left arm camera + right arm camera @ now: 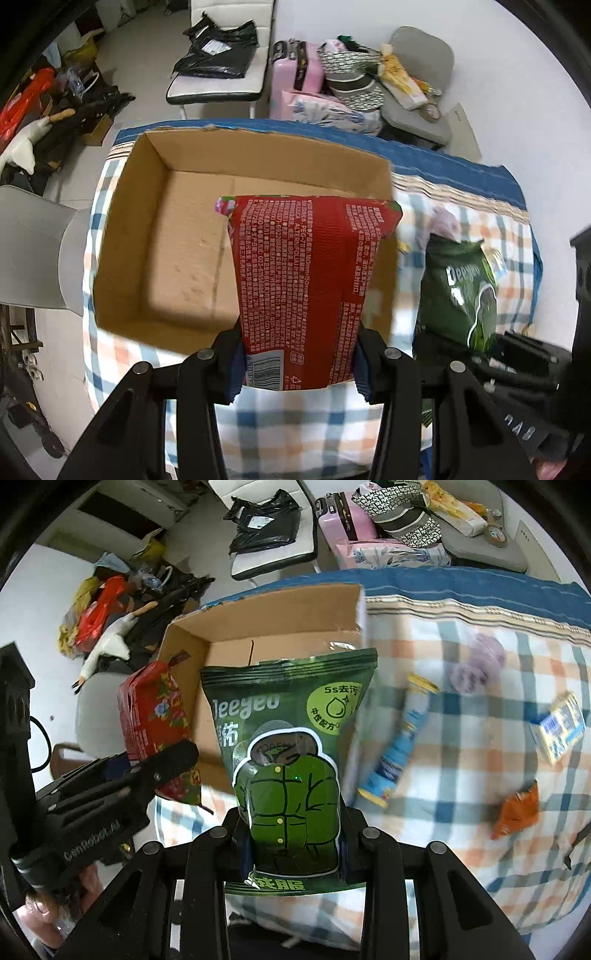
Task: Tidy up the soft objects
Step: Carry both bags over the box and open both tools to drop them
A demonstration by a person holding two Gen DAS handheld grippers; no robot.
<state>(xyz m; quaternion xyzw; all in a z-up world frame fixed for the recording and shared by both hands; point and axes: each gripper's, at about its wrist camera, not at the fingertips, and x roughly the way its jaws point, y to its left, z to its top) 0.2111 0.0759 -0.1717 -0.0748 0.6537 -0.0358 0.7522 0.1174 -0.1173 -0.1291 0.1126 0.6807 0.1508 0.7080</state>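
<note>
Fingers of my left gripper (pixel 299 365) pinch the red wipes pack (pixel 306 280) at its barcode end, holding it out over the open cardboard box (pixel 147 236) on the checked tablecloth (pixel 317 424). My right gripper (pixel 293 849) clamps the green wipes pouch (pixel 291 753) low down, beside the box's right wall.
</note>
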